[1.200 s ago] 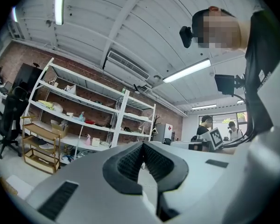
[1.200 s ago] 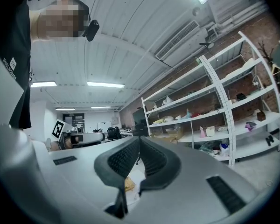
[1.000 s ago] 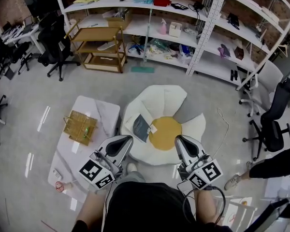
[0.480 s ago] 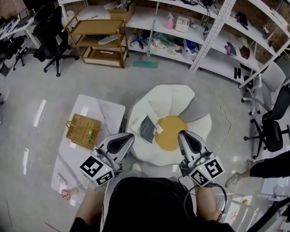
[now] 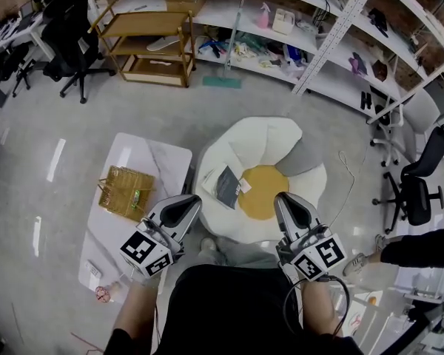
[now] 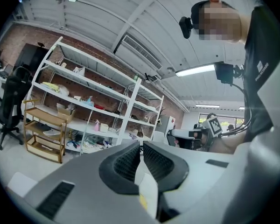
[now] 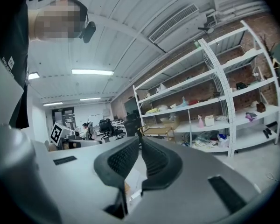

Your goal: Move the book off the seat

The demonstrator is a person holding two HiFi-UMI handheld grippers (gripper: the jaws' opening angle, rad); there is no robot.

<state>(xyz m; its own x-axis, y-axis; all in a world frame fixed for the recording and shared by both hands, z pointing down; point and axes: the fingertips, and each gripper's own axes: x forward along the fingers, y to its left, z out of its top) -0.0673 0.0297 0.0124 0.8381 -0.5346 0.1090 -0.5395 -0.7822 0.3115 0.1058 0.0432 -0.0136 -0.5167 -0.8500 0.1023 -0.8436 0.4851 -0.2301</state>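
A dark grey book (image 5: 227, 186) lies on the left part of the white flower-shaped seat (image 5: 263, 143), beside its yellow centre (image 5: 264, 192), with white paper at its edges. My left gripper (image 5: 186, 202) hovers shut just short of the seat's near left edge, with nothing between its jaws. My right gripper (image 5: 285, 200) is shut and empty too, over the seat's near right edge. In the left gripper view the left gripper (image 6: 141, 148) points level at the shelves; the right gripper (image 7: 140, 146) does the same in its own view. Neither touches the book.
A low white table (image 5: 148, 161) with a wicker basket (image 5: 126, 192) stands left of the seat. A wooden trolley (image 5: 144, 46) and long white shelves (image 5: 296, 46) stand behind. Office chairs (image 5: 422, 191) and another person's arm (image 5: 422, 248) are at the right. A cable (image 5: 345, 187) lies on the floor.
The head view has slid forward, so the shelves sit higher in the picture and the seat is a little closer. Both grippers stay shut in front of the body.
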